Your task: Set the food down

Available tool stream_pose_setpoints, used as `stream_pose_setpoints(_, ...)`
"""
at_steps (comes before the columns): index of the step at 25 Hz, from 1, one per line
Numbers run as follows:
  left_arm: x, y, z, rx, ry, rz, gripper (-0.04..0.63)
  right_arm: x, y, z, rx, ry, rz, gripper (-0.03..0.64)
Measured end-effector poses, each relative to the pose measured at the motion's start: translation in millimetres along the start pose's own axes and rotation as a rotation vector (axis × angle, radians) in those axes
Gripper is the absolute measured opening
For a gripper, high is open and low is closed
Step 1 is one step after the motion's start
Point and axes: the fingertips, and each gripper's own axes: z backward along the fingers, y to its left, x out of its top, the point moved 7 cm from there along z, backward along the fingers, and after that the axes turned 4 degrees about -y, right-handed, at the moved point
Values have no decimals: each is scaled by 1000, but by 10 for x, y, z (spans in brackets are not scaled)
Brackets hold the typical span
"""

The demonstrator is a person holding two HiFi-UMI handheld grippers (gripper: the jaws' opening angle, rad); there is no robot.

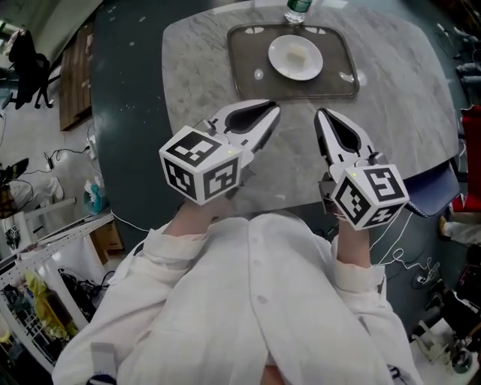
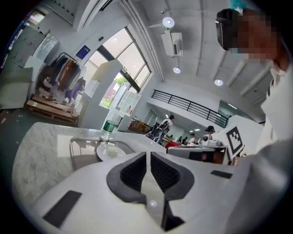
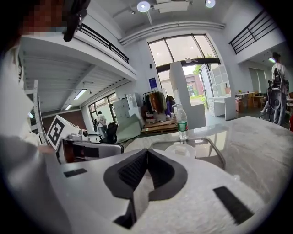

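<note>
On the marble tabletop (image 1: 203, 60), toward the far edge: tray (image 1: 244, 71), white plate (image 1: 275, 59) at its middle, pale piece of food (image 1: 297, 54) resting on the plate. Looks already set down; nothing carried now. Just beyond the tray's far rim, at the tabletop's far edge: bottle (image 1: 297, 9), upright.

Over the tabletop's middle, near the tray's near rim: left gripper (image 1: 270, 113), jaws pressed together, nothing between them. Beside it, right gripper (image 1: 322, 114), likewise pressed together and empty. Both aimed toward the tray, both well apart from the food.

Risks, judged from here:
- Pushing either gripper forward low: likely to catch the tray's near rim and shove tray, plate and food toward the far edge. Bottle next in line, easy to tip.
- With jaws together, no way to take plate or food without spreading first. Poking the food with closed tips: likely to slide it off the plate.
- Smooth plate on smooth tray: probable slide at a light knock.

Count: 1 tray, 1 plate, 1 piece of food, 1 bottle, 2 grippers.
</note>
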Motion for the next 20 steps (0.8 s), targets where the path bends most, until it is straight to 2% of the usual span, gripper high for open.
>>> stream_pose_setpoints(4,-127,-112,287,-21,-9,20,37,-188,335,211,4,17,-18,3)
stream_pose_setpoints(8,-200,-235,560,-69,-11,3,35,-307,654,320,17,26,-11,3)
stream_pose_setpoints(12,-334,-293,800,-75,23,-5,31,-422,917,405,14,43,-17,3)
stream_pose_setpoints(20,-448,-460,959,-102,27,10,28,-492,1139,628,10,65,-9,3)
